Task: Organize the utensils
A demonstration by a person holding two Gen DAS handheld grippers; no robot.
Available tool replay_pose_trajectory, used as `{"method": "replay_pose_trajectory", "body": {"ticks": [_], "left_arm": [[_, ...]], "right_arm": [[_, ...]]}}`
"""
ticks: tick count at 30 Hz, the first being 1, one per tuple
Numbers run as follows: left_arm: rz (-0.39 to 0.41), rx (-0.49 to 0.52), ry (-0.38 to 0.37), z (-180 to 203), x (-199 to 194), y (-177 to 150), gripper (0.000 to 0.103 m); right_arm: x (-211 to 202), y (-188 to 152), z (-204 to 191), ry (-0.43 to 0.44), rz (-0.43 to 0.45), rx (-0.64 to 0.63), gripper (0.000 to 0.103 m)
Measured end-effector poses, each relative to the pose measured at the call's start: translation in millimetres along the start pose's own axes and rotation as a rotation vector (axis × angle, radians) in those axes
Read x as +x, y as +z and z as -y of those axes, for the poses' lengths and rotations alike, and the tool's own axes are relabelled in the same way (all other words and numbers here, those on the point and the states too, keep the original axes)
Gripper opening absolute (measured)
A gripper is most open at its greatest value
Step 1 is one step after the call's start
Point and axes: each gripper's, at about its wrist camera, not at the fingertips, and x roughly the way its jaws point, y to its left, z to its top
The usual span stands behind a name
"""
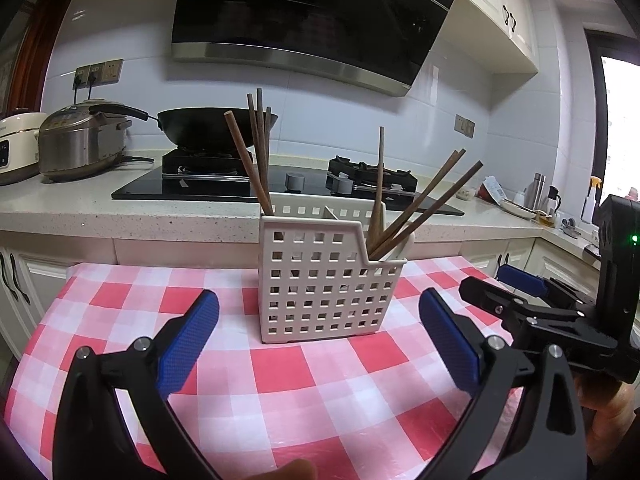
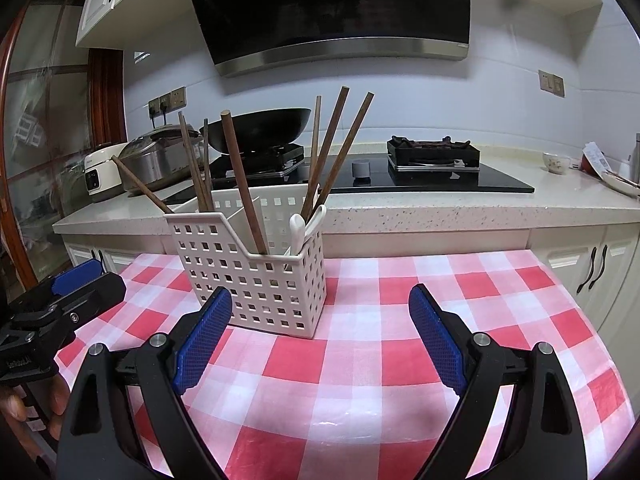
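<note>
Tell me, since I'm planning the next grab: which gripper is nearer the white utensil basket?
Neither clearly; both look about equally near. The left gripper faces the white utensil basket head-on, open and empty. The right gripper has it ahead and slightly left, also open.

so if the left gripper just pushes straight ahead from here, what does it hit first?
Most likely the white perforated basket. It stands centred between the open fingers of the left gripper, with only bare checked tablecloth before it. Depth is hard to judge through the fisheye.
</note>
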Motion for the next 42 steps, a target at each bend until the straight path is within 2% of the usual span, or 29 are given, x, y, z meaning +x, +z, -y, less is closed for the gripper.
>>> {"method": "replay_pose_trajectory", "body": {"ticks": [42], "left_arm": [[-0.005,-0.002,-0.012,1.8,-0.5,-0.1,0.097]], "right_arm": [[2.0,-2.0,0.2,-0.001,0.0,-0.001,0.084]]}}
